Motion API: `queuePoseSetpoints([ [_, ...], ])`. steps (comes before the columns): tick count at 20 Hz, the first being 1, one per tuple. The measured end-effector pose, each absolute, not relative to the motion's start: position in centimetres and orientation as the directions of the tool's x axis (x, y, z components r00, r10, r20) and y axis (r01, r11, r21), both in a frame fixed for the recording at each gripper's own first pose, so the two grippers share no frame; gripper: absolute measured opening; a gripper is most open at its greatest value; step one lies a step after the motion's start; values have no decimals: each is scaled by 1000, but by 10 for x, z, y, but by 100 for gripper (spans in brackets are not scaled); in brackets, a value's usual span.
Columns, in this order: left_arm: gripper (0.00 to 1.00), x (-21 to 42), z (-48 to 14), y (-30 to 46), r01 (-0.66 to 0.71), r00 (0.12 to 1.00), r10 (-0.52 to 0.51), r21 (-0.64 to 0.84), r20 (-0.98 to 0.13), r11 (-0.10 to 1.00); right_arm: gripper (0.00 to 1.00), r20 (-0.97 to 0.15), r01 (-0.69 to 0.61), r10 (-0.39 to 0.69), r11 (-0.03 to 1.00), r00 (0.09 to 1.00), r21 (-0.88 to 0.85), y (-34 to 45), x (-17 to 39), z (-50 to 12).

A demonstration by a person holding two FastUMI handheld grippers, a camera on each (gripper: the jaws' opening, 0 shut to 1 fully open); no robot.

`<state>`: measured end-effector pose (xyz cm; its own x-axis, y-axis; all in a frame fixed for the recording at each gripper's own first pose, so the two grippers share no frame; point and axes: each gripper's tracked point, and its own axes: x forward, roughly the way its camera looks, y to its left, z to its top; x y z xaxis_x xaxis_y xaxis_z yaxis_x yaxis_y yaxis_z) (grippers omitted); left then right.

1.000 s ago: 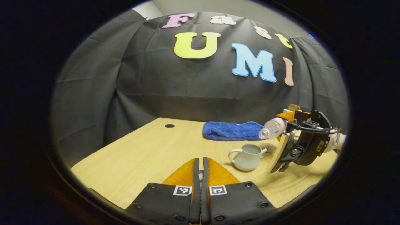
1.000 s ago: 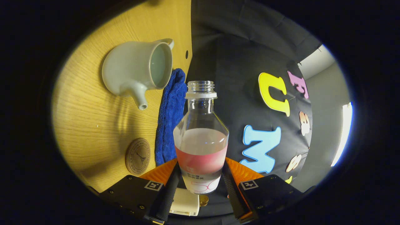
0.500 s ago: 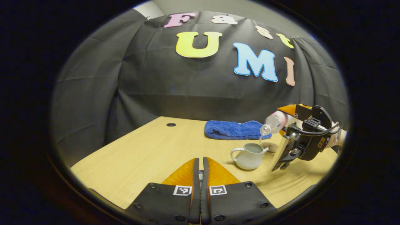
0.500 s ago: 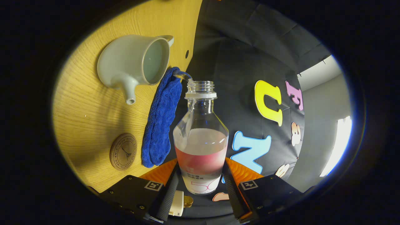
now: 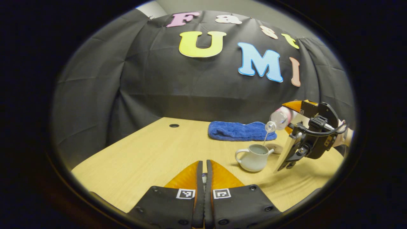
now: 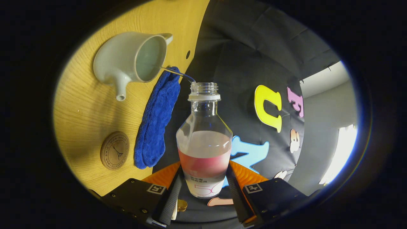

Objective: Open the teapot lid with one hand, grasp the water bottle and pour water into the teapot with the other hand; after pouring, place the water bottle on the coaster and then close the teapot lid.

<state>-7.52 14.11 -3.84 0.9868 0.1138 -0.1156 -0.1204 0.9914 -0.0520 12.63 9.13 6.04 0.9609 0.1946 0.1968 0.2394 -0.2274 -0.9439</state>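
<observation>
The white teapot (image 5: 252, 159) stands lidless on the wooden table (image 5: 152, 152), its mouth facing me in the right gripper view (image 6: 127, 60). My right gripper (image 6: 204, 171) is shut on the clear water bottle (image 6: 204, 140), uncapped and tipped over the pot. A thin stream of water runs from the bottle's neck into the pot. From the left gripper view the bottle (image 5: 279, 119) and right gripper (image 5: 291, 117) hang above and right of the teapot. My left gripper (image 5: 203, 165) is raised over the table's near side, fingers pressed together with a pale sliver, seemingly the lid, between them.
A round wooden coaster (image 6: 114, 150) lies on the table just beyond the teapot's spout, also in the left gripper view (image 5: 276, 148). A folded blue towel (image 5: 238, 131) lies along the back edge by the black cloth wall. A small cable hole (image 5: 173, 125) sits at back left.
The right gripper has lifted and tipped the bottle further. One second ago no water ran; now a thin stream falls into the teapot. The left gripper has stayed put.
</observation>
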Motion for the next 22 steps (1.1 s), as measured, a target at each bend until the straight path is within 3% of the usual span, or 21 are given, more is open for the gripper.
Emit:
queuePoseSetpoints([
  [22,6,-77,-38,144,-128,985,121,-45,-120,991,74,275,336,233,-288,933,-897,90,124,94],
])
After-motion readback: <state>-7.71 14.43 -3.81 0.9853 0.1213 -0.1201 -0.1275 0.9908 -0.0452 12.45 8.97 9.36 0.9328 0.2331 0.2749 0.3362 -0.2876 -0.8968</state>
